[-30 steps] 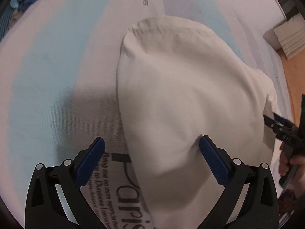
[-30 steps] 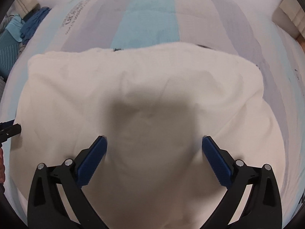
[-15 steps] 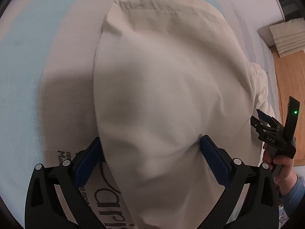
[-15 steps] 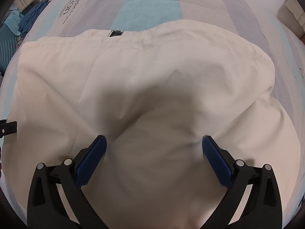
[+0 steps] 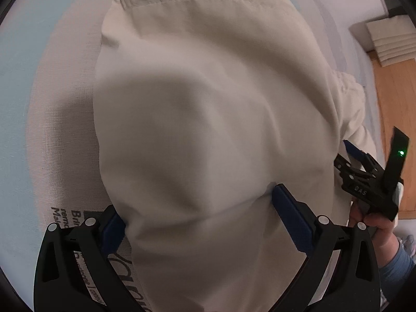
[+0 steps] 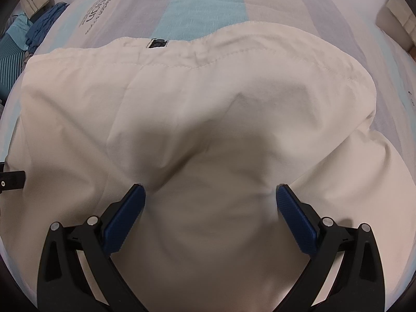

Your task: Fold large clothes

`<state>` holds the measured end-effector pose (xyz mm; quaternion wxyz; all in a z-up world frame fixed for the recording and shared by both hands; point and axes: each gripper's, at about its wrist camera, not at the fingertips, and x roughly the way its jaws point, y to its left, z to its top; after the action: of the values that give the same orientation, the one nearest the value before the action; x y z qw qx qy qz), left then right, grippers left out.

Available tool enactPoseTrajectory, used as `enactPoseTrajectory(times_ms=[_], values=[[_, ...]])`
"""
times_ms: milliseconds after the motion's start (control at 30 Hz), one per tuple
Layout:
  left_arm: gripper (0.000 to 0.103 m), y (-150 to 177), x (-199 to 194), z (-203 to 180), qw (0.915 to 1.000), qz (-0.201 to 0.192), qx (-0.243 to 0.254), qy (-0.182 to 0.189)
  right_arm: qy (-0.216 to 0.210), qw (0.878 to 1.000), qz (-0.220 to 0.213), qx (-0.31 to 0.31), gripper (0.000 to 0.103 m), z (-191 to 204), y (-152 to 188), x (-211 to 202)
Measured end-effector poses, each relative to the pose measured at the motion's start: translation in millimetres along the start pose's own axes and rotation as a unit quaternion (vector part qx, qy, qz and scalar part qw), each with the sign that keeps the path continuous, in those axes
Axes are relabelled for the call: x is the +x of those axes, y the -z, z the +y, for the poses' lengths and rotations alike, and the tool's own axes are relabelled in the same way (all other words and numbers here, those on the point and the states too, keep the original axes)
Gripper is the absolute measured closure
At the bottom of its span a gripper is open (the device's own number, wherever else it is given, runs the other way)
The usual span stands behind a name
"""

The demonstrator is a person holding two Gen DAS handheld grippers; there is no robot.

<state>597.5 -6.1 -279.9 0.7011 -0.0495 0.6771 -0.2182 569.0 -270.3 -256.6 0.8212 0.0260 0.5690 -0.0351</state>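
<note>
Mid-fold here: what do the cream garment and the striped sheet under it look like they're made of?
The cream garment looks like a thin matte woven cloth, perhaps cotton: it creases softly and has a stitched hem. The striped sheet looks like printed woven cotton with a visible slubby weave. The exact fibre of either is not certain.

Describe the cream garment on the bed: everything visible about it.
The cream garment is plain woven cloth, smooth and matte, with a stitched hem along its far edge and a small dark tag there. It lies folded in layers on the striped bedsheet, mounded and softly creased. Both the left gripper and the right gripper are open, their blue pads flanking the cloth.
</note>
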Motion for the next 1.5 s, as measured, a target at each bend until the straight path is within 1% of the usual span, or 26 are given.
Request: enactPoseTrajectory(times_ms=[67, 133, 200, 267, 333, 400, 433, 467, 600, 800, 900, 933, 967, 1067, 1100, 1133, 1267, 1333, 1400, 1433, 1500], values=[[0.009, 1, 1, -6, 0.9999, -0.003, 0.003, -0.014, 0.000, 1.000, -0.003, -0.001, 0.006, 0, 1, 0], [0.019, 2, 0, -13, 0.9996, -0.007, 0.012, -0.025, 0.002, 1.000, -0.006, -0.002, 0.006, 1, 2, 1], [0.030, 4, -3, -17, 0.9993, -0.009, 0.017, -0.033, 0.003, 1.000, -0.007, -0.001, 0.006, 1, 2, 1], [0.036, 4, -4, -23, 0.9987, -0.010, 0.023, -0.044, 0.004, 1.000, -0.007, -0.002, 0.006, 2, 3, 1], [0.039, 5, -6, -23, 0.9983, -0.012, 0.027, -0.051, 0.005, 1.000, -0.007, -0.002, 0.006, 3, 2, 1], [0.047, 8, -11, -21, 0.9979, -0.016, 0.031, -0.055, 0.005, 1.000, -0.007, -0.002, 0.006, 3, 2, 1], [0.049, 9, -13, -23, 0.9976, -0.018, 0.033, -0.057, 0.005, 1.000, -0.008, -0.002, 0.006, 3, 2, 1], [0.059, 9, -14, -26, 0.9979, -0.019, 0.037, -0.051, 0.005, 1.000, -0.008, -0.002, 0.006, 3, 2, 1], [0.068, 9, -18, -38, 0.9953, -0.025, 0.058, -0.073, 0.007, 1.000, -0.013, -0.002, 0.006, 3, 3, 1], [0.075, 10, -23, -40, 0.9945, -0.034, 0.065, -0.075, 0.007, 1.000, -0.015, -0.004, 0.006, 2, 4, 2], [0.075, 11, -21, -37, 0.9950, -0.036, 0.061, -0.070, 0.007, 1.000, -0.016, -0.003, 0.006, 2, 4, 1], [0.075, 13, -26, -28, 0.9955, -0.036, 0.057, -0.067, 0.006, 1.000, -0.015, -0.003, 0.006, 2, 3, -1], [0.075, 13, -26, -27, 0.9955, -0.036, 0.056, -0.068, 0.003, 1.000, -0.013, 0.000, 0.006, 1, 2, -4], [0.075, 14, -22, -26, 0.9958, -0.034, 0.053, -0.067, -0.021, 1.000, -0.012, 0.007, 0.007, -8, 0, -17], [0.075, 15, -29, -17, 0.9959, -0.032, 0.053, -0.066, -0.024, 1.000, -0.012, 0.011, 0.009, -12, 2, -21], [0.075, 14, -29, -15, 0.9958, -0.032, 0.054, -0.066, -0.027, 1.000, -0.010, 0.009, 0.009, -14, 6, -25], [0.074, 14, -31, -12, 0.9956, -0.031, 0.056, -0.068, -0.018, 1.000, -0.010, -0.010, 0.010, -15, 15, -32], [0.074, 15, -31, -13, 0.9954, -0.032, 0.057, -0.069, -0.011, 1.000, -0.003, -0.017, 0.009, -12, 16, -26], [0.074, 16, -28, -19, 0.9951, -0.035, 0.056, -0.073, -0.009, 1.000, 0.006, -0.019, 0.006, -11, 14, -16], [0.074, 16, -24, -28, 0.9950, -0.036, 0.056, -0.075, -0.010, 1.000, 0.009, -0.013, 0.006, -11, 13, -10], [0.075, 18, -26, -32, 0.9945, -0.039, 0.053, -0.081, -0.008, 1.000, 0.012, -0.005, 0.006, -11, 11, -4]])
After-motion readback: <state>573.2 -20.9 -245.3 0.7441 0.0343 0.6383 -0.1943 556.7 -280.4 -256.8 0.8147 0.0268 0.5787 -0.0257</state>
